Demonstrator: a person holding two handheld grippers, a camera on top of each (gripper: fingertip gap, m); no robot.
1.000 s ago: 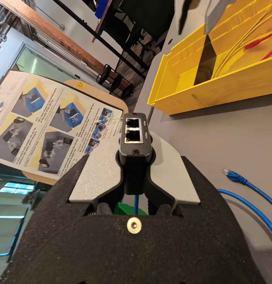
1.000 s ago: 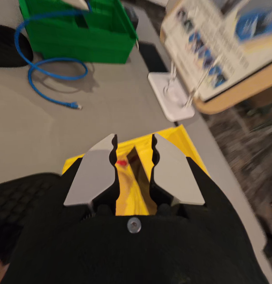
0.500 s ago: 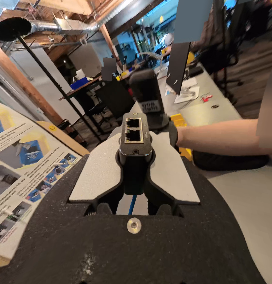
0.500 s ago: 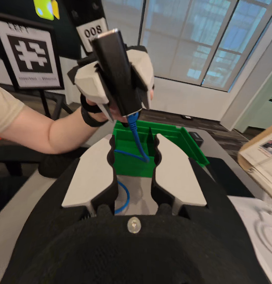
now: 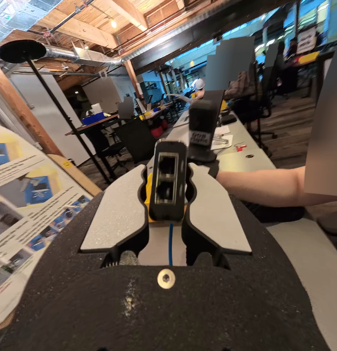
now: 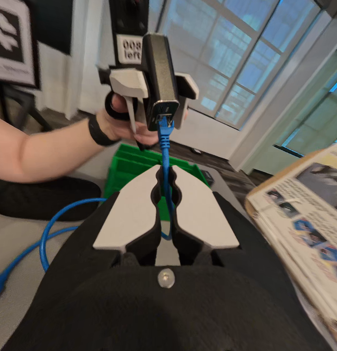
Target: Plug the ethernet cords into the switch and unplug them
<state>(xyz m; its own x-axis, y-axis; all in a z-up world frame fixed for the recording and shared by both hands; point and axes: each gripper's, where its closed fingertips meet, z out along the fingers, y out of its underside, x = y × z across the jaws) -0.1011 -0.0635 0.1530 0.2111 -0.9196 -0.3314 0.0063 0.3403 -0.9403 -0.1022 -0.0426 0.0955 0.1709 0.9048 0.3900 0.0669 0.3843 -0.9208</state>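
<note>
Black and boxy, the switch [image 5: 168, 182] sits upright between the pale fingers of the left gripper [image 5: 167, 178], clenched at its sides and lifted clear of the grey table [image 5: 289, 252]. In the left wrist view two empty ports face the camera, one above the other. The right wrist view shows the opposite end of the switch [image 6: 160, 79], held up in the air by the person's hand — a blue ethernet cord [image 6: 166, 171] is plugged into the port there and hangs straight down. That cord runs through the narrow gap of the right gripper [image 6: 164, 168], whose fingertips have nearly met around it; whether they pinch it firmly or only loosely enclose it cannot be told. The rest of the cord loops onto the table at the left, its free plug lying near the picture's edge. A green bin [image 6: 133, 165] stands behind the fingers, and a printed instruction board [image 6: 304, 207] leans at the right. The step in hand looks like unplugging this cord. To do it well, the grip probably wants to move up to the ribbed boot just below the plug, press the latch tab, then pull straight in line with the port — tugging on the thin cord alone risks slipping or straining the plug, while the left gripper holds the switch steady.
</note>
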